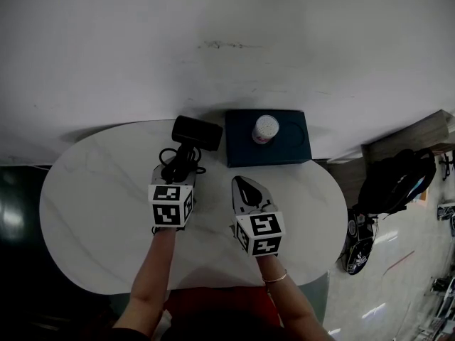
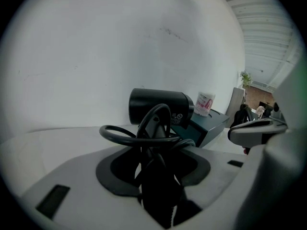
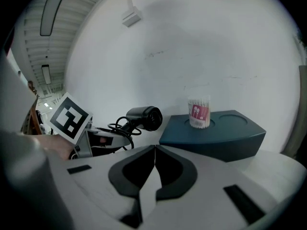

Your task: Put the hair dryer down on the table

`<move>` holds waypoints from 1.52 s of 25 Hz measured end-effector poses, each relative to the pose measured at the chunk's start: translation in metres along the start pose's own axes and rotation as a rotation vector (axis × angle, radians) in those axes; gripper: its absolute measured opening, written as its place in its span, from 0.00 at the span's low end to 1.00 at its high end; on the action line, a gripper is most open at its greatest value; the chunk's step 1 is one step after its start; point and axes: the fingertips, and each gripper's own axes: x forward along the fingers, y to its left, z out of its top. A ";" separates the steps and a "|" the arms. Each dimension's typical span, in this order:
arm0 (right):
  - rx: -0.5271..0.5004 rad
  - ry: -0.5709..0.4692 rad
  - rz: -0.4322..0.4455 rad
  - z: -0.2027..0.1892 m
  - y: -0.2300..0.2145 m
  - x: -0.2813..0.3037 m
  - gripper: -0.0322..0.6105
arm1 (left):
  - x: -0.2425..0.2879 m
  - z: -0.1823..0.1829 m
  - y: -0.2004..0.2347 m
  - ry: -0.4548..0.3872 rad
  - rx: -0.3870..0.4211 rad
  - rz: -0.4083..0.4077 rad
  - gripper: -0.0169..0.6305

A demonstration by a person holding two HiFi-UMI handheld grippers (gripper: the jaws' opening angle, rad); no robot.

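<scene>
A black hair dryer (image 1: 197, 133) lies toward the far side of the white oval table (image 1: 92, 212), its barrel (image 2: 159, 106) beside a dark blue box. Its coiled cord (image 1: 179, 163) loops around the handle. My left gripper (image 1: 178, 176) is shut on the handle and cord (image 2: 156, 181), which fill the space between its pads. In the right gripper view the barrel (image 3: 144, 118) looks raised at the far end; I cannot tell whether it touches the table. My right gripper (image 1: 246, 187) sits just to the right, its jaws (image 3: 154, 163) shut with nothing in them.
A dark blue box (image 1: 269, 148) stands at the table's far edge, with a tub of cotton swabs (image 1: 265, 128) in its left recess. A white wall rises behind the table. A black backpack (image 1: 395, 180) sits on the floor to the right.
</scene>
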 end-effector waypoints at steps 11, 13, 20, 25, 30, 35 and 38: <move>0.014 0.031 0.000 -0.010 -0.007 0.010 0.07 | 0.018 -0.005 0.004 0.036 0.026 0.026 0.34; 0.011 0.035 0.003 -0.012 -0.006 0.011 0.07 | 0.021 -0.006 0.004 0.038 0.027 0.030 0.34; 0.021 0.046 0.011 -0.015 -0.006 0.014 0.07 | 0.031 -0.010 0.004 0.067 0.023 0.028 0.34; 0.025 0.053 0.006 -0.017 -0.010 0.016 0.07 | 0.035 -0.010 0.005 0.080 0.016 0.039 0.34; 0.029 0.061 0.000 -0.019 -0.012 0.018 0.07 | 0.037 -0.010 0.006 0.094 0.031 0.046 0.34; 0.031 0.066 -0.005 -0.021 -0.012 0.020 0.07 | 0.041 -0.012 0.007 0.122 0.032 0.044 0.34; 0.030 0.068 -0.003 -0.021 -0.012 0.020 0.07 | 0.042 -0.013 0.008 0.136 0.032 0.050 0.34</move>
